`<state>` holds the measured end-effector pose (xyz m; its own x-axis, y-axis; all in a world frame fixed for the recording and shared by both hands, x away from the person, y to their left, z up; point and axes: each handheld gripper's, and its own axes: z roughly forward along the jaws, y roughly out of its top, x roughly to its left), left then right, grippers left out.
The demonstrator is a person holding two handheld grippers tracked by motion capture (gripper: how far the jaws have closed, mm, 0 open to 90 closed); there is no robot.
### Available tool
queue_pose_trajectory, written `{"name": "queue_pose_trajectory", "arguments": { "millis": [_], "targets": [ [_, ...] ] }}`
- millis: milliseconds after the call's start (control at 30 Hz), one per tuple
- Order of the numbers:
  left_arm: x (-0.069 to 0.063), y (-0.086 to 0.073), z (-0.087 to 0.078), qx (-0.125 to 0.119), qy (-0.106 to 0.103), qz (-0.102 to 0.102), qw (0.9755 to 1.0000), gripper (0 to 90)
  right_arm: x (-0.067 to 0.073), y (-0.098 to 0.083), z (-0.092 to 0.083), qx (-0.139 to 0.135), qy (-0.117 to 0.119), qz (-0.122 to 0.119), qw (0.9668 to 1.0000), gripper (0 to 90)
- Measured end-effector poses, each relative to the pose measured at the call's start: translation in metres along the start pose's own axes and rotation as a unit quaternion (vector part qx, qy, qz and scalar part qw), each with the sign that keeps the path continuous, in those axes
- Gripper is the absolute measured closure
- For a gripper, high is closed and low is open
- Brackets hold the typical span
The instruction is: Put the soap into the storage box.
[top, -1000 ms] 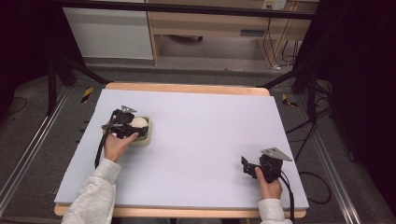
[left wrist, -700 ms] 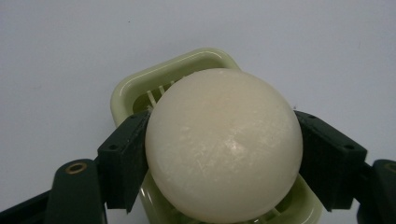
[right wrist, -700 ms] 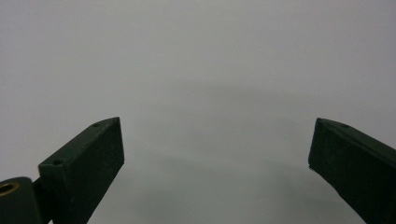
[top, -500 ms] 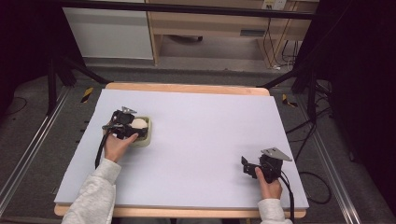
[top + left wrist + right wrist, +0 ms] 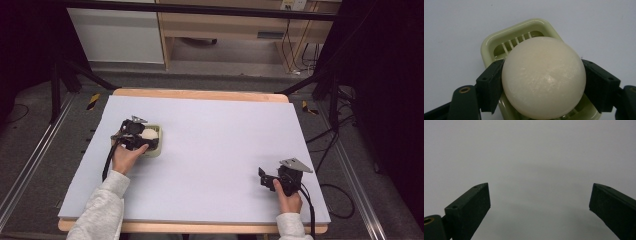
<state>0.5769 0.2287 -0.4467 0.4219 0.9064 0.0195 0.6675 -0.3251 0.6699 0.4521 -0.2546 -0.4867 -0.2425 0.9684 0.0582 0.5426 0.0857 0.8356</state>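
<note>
I've got the left tool [image 5: 543,82] pinching the round white soap [image 5: 543,77] across its widest part, one jaw on each side. The soap sits in or just over the pale green slotted dish [image 5: 489,47]; can't tell from the left gripper view whether it's bottomed out on the ribs. In the high view the dish [image 5: 156,148] is at the left-middle of the counter [image 5: 220,140], w/ the left tool [image 5: 141,135] over it.

To do this step well, IMO: keep the squeeze steady but light, since a smooth rounded bar could likely squirt out if I clamp hard. Move straight up or down relative to the dish, no sideways drag, or the dish may slide w/ it. Keep the soap centred over the slots.

Right tool [image 5: 265,178] rests spread wide and holding nothing, near the front right of the counter, well apart from the dish. I could bring it over to pin the dish rim if it starts to shift.
</note>
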Motion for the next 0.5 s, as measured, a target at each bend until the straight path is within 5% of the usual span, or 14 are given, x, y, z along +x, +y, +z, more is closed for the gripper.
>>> {"name": "queue_pose_trajectory", "arguments": {
  "millis": [500],
  "targets": [
    [-0.0008, -0.0016, -0.0046, -0.009, -0.003, 0.000, 1.0000, 20.2, -0.0002, 0.0000, 0.0001, 0.001, 0.001, 0.000, 1.0000, 3.9]
  ]
}}
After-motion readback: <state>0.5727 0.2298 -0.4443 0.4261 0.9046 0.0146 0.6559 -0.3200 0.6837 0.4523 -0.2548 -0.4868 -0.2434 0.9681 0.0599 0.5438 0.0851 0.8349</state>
